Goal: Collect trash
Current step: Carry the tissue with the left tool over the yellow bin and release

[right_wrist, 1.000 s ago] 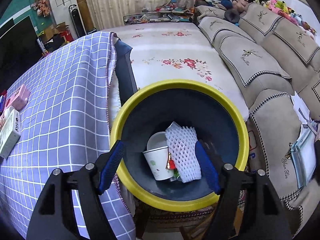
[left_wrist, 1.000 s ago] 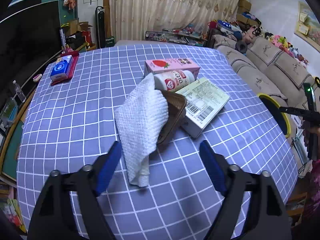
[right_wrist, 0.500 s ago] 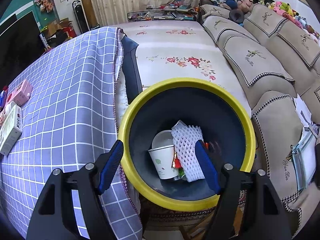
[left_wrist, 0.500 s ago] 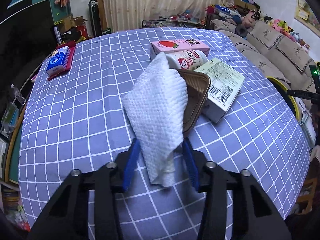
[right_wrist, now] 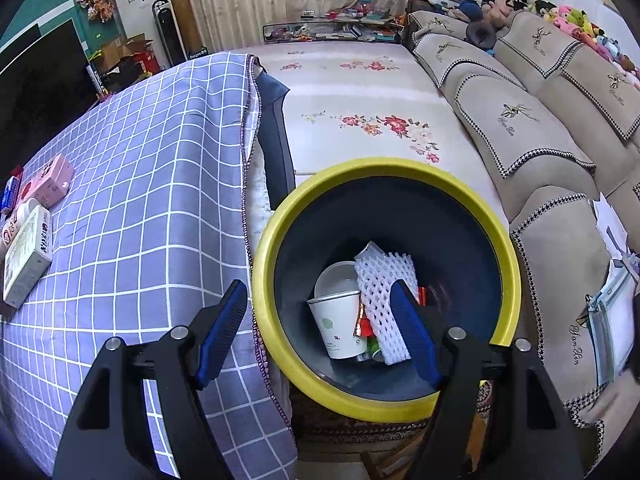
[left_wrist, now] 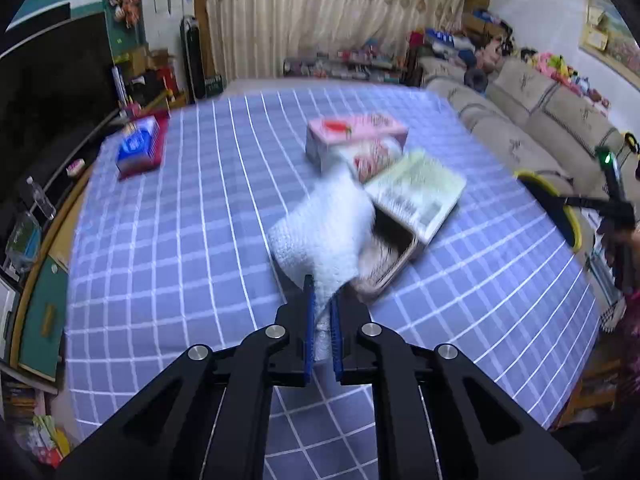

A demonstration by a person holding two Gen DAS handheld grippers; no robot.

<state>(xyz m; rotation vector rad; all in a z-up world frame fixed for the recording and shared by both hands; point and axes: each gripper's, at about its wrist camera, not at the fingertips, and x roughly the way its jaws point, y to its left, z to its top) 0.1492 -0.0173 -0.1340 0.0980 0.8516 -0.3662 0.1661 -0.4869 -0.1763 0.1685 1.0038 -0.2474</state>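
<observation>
Checked purple tablecloth (left_wrist: 180,216), beige sofa (right_wrist: 532,120), curtains (left_wrist: 328,20), cluttered living room.

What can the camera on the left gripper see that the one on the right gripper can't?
Only the left wrist view shows the left gripper shut on a white paper towel, a brown tray beside it and a blue packet.

Only the right wrist view shows the open right gripper above the bin's contents: a paper cup and white foam netting.

Both show the checked tablecloth, pink carton, white box and the yellow-rimmed bin.
</observation>
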